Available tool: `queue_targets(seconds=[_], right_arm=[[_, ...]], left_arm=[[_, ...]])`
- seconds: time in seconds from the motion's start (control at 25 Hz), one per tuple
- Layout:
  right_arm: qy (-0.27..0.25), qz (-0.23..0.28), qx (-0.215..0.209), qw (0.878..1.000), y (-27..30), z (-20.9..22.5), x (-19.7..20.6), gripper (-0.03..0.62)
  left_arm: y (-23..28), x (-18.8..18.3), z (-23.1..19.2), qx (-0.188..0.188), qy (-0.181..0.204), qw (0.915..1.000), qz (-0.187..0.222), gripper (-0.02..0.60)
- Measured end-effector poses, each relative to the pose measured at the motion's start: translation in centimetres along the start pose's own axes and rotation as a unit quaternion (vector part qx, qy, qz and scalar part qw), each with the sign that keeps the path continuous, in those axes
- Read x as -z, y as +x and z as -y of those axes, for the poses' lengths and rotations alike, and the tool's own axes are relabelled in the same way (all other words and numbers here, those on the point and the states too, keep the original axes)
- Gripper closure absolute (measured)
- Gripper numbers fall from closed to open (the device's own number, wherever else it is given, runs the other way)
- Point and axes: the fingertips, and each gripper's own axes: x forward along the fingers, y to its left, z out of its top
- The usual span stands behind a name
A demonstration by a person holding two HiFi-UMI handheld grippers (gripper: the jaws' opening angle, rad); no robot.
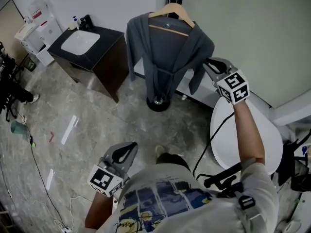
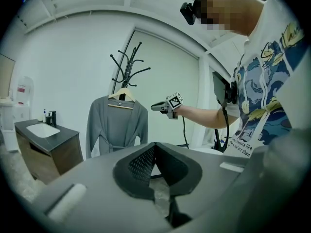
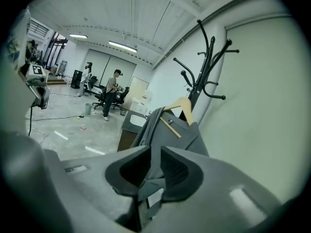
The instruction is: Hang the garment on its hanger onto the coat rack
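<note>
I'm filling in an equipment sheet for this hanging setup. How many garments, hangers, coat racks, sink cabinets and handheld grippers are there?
Grey garment: 1
Wooden hanger: 1
Black coat rack: 1
Sink cabinet: 1
Grippers: 2 (left gripper, right gripper)
Total: 6
</note>
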Motion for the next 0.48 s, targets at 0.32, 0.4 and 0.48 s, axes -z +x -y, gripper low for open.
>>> queue_targets(seconds=[0.32,0.4,0.48], right_arm=[[0.061,0.002,-0.024,0.998,-6.7,-13.1,2.6,0.591],[0.080,0.001,-0.039,0.996,-8.3,-16.2,3.0,0.591],[0.095,-0.001,-0.051,0.994,-9.6,-19.0,3.2,0.591]], left_arm=[[-4.5,2.3,2.8,0.013,-0.004,0.9999,-0.008,0.578],[-5.4,2.5,3.3,0.015,-0.004,0.9999,-0.008,0.578],[-6.2,2.6,3.3,0.014,-0.001,0.9999,-0.006,0.578]])
